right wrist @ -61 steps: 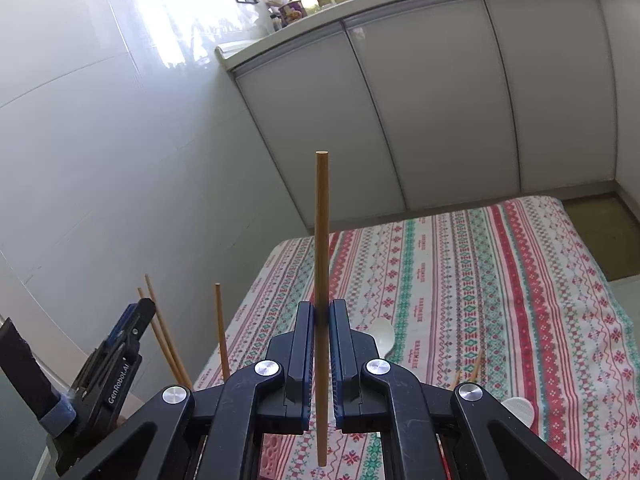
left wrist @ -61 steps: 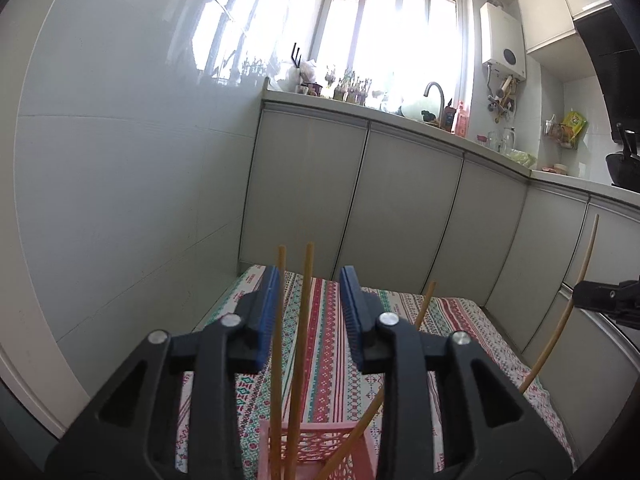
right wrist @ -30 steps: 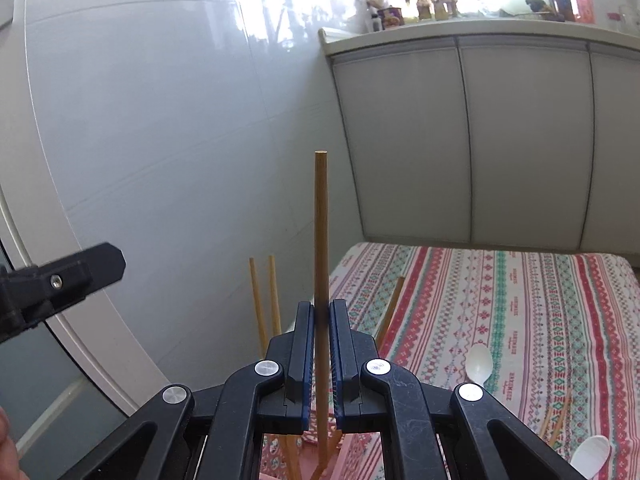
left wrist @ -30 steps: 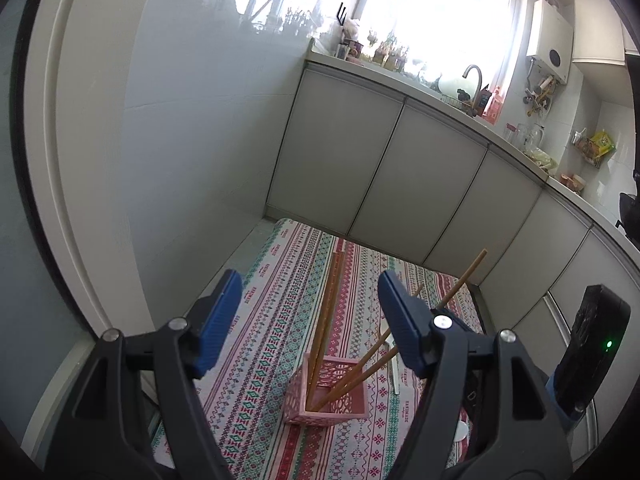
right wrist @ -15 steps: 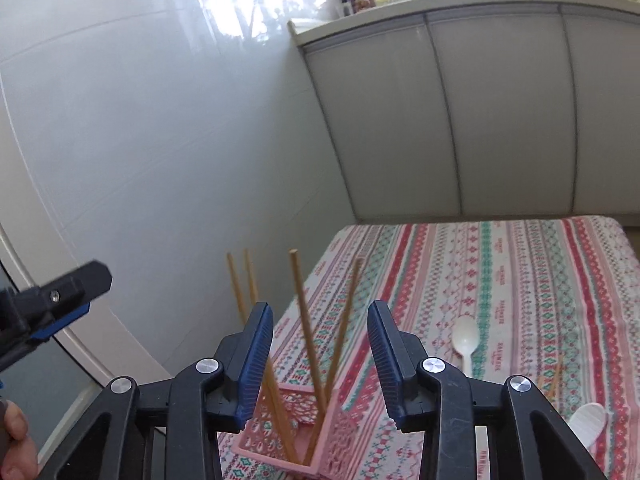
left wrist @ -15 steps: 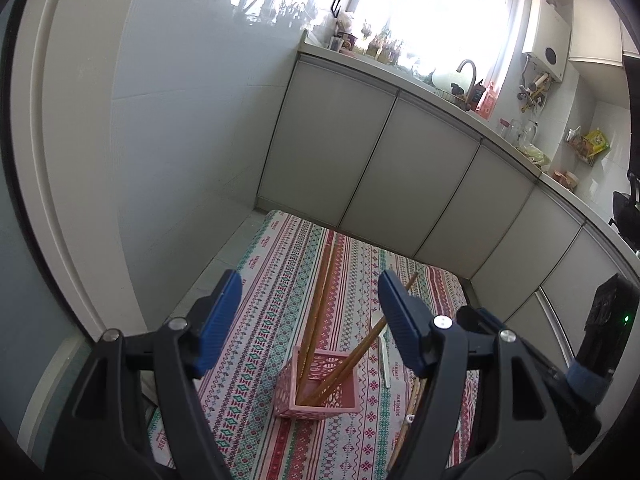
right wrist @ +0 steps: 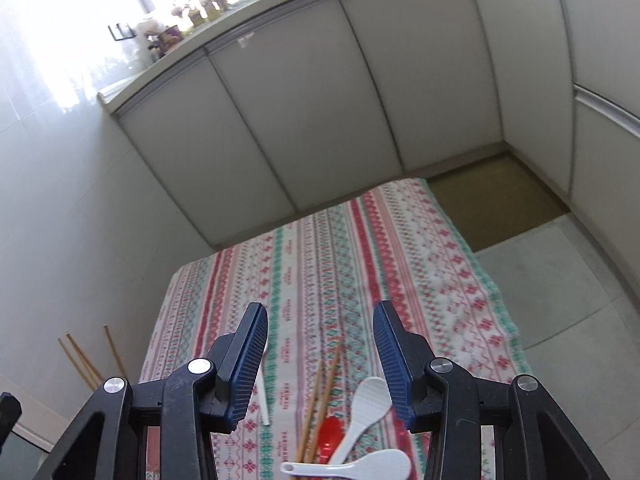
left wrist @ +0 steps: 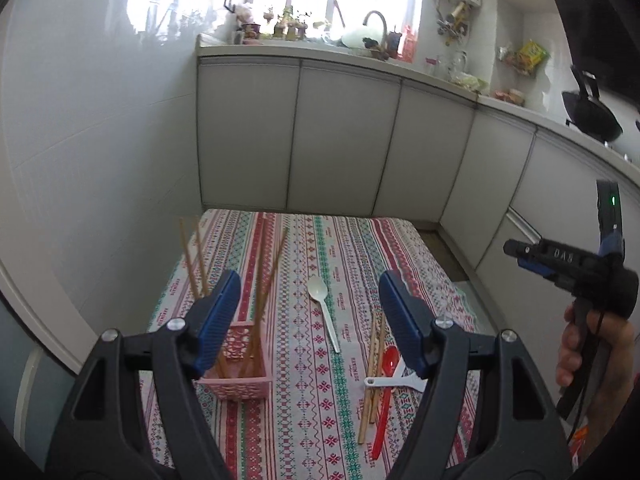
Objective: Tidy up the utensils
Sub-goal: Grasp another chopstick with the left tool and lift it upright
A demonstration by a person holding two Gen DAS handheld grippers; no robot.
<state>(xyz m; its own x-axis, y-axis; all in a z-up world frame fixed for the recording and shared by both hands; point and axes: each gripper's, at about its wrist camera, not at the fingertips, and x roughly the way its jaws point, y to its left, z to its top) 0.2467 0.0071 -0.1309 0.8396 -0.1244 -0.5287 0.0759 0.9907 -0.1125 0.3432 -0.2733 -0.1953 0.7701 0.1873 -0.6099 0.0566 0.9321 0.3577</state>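
Released a second ago, the chopstick now stands with the others in the pink basket [left wrist: 240, 376] at the worktop's [left wrist: 316, 240] near left. Right gripper [right wrist: 320, 364] has swung right, jaws opening, empty, above loose chopsticks [right wrist: 320, 396], red spoon [right wrist: 330, 436] and white rice paddles [right wrist: 366, 404]. Left gripper [left wrist: 310, 322] gapes wide, empty.

Left gripper [left wrist: 310, 322] open, nothing btwn jaws, above striped tablecloth [left wrist: 344, 240]. Pink basket [left wrist: 240, 376] w/ chopsticks [left wrist: 262, 280] upright at left. White spoon [left wrist: 324, 312] mid-cloth; right gripper [left wrist: 516, 249] at far right.
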